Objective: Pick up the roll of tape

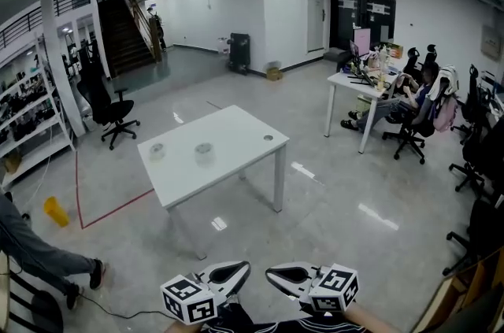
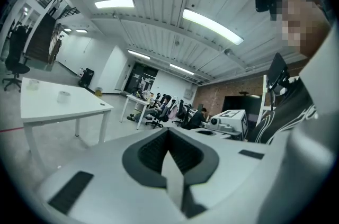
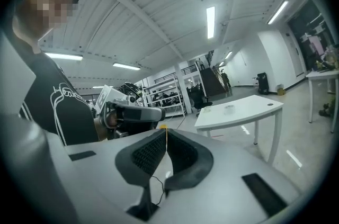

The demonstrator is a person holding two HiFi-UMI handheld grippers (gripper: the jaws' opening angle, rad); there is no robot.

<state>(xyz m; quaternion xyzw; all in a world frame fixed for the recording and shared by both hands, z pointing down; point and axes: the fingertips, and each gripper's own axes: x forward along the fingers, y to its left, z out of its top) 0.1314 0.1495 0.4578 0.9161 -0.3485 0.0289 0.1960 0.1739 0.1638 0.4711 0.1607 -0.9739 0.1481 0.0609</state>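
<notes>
A: Status?
B: Not started. Roll (image 1: 205, 153) sits on tabletop (image 1: 236, 133), well off. Left tongs (image 1: 230, 273) & right tongs (image 1: 290, 275) both closed, empty. Approach + grab left, imo.

Tape (image 1: 205, 153) (image 2: 64, 96) (image 3: 229, 108): one small roll, pale and whitish, seemingly translucent. Short cylinder, standing flat on one face with its axis upright. Free, nothing touching it. Location: on the white table (image 1: 236, 135) (image 2: 79, 104) (image 3: 249, 109), about mid-top, set in from every edge. A second roll (image 1: 157, 151) (image 2: 33, 84) (image 3: 207, 108), equally pale and upright, stands to its left on the same top, near it but apart. At this range print, core and remaining thickness cannot be made out.
</notes>
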